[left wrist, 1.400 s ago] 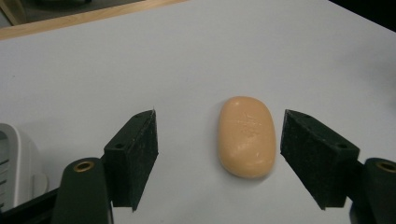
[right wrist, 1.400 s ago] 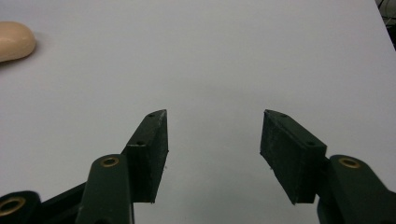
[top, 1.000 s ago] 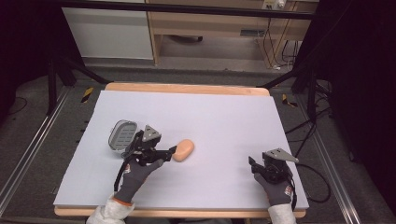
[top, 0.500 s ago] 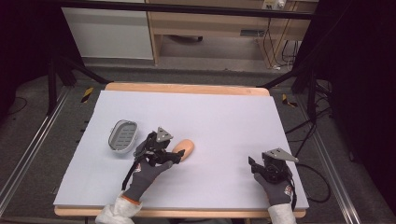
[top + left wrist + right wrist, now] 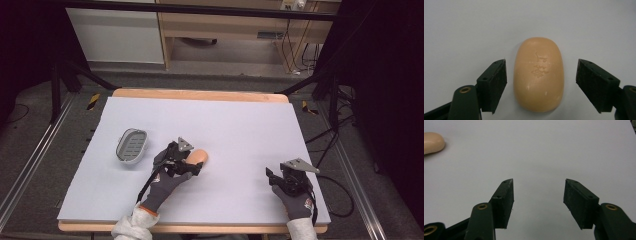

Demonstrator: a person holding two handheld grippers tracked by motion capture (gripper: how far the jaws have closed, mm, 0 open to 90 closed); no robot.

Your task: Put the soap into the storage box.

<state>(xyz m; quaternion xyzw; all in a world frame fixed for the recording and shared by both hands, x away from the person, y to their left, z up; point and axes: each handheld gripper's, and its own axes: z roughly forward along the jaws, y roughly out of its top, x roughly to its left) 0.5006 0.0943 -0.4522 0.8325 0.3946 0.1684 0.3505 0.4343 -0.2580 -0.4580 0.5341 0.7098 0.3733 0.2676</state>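
We see the left gripper [image 5: 541, 85] w/ jaws spread wide, one on each side of the soap bar [image 5: 539, 74]. In the left gripper view the bar lies flat on the table [image 5: 461, 30] btw the two black pads, its long axis running along the jaws. The left-hand pad [image 5: 499, 82] sits just beside the bar's edge; we can't tell if it touches. The right-hand pad [image 5: 590, 82] is clearly apart from it, bare table showing btw them. So nothing is gripped; the soap rests on the surface. A stamped mark shows on its top face.

In the high view the left gripper [image 5: 192, 162] is near the table's middle, a bit left of centre, w/ the soap bar [image 5: 200, 156] at its tip. The grey soap dish [image 5: 132, 145] sits to the left of that hand, apart from it.

The right gripper [image 5: 537, 195] also has jaws open wide, holding nothing and w/ only bare table btw them. In the high view it [image 5: 272, 176] rests near the front right of the table, well apart from the soap.
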